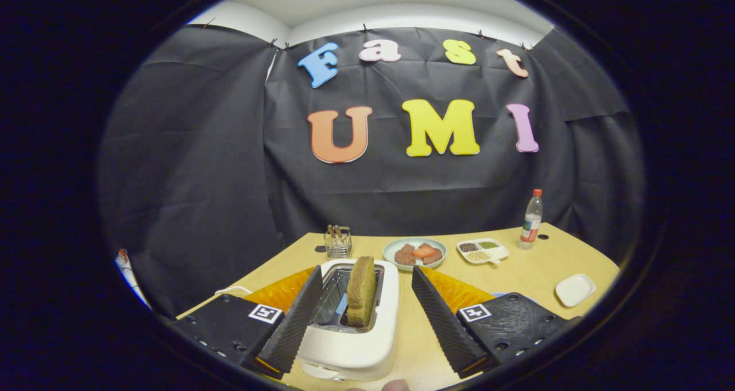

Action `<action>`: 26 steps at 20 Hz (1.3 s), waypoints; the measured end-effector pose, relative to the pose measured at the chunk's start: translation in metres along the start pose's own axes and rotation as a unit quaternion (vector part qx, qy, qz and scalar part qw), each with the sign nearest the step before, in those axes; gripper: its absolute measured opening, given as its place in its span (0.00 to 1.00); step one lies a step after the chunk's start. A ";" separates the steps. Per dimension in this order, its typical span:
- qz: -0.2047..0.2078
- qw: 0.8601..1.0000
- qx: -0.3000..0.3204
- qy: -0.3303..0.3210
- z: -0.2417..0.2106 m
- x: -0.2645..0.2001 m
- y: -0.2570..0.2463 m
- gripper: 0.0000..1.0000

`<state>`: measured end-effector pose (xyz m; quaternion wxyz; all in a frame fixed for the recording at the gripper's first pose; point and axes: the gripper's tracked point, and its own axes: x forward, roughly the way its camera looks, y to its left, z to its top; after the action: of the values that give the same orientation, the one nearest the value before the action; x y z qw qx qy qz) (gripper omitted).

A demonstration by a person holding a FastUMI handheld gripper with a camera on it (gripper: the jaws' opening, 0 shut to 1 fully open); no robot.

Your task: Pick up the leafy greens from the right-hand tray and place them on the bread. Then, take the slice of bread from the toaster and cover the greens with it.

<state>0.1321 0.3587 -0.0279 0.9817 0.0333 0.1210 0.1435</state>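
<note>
Our tongs (363, 290) gape wide around the toaster (353, 322), touching nothing; bread (362, 298) stands upright in its slot, a plate (414, 252) farther off on the desk (517, 276).

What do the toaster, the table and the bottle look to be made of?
Toaster, between the open gripper's fingers: likely smooth white plastic, soft sheen, metal-looking slots.
Table: matte tan surface, possibly laminate or wood; no grain is visible.
Bottle: clear plastic by its see-through body, with a red cap.

Glossy plastic toaster (356, 345), rough-crusted bread slice (362, 290) — matt wood-look table (534, 264), wire-metal rack (337, 242).
</note>
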 end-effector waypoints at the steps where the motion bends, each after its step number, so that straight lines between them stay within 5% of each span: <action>1: -0.003 1.000 0.006 0.009 -0.006 0.007 0.002 0.96; 5: -0.030 0.999 0.013 0.034 -0.015 0.025 -0.002 0.96; 7: -0.042 0.998 0.009 0.040 -0.017 0.034 -0.002 0.88; 14: -0.054 0.997 0.004 0.054 -0.026 0.042 0.001 0.25; 17: -0.039 0.998 0.009 0.043 -0.019 0.041 0.004 0.11; 20: -0.020 0.999 0.014 0.021 -0.008 0.031 0.008 0.01; 26: 0.008 0.998 0.056 -0.028 0.034 0.009 0.003 0.00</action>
<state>0.1479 0.3635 0.0037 0.9801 0.0927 0.1013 0.1431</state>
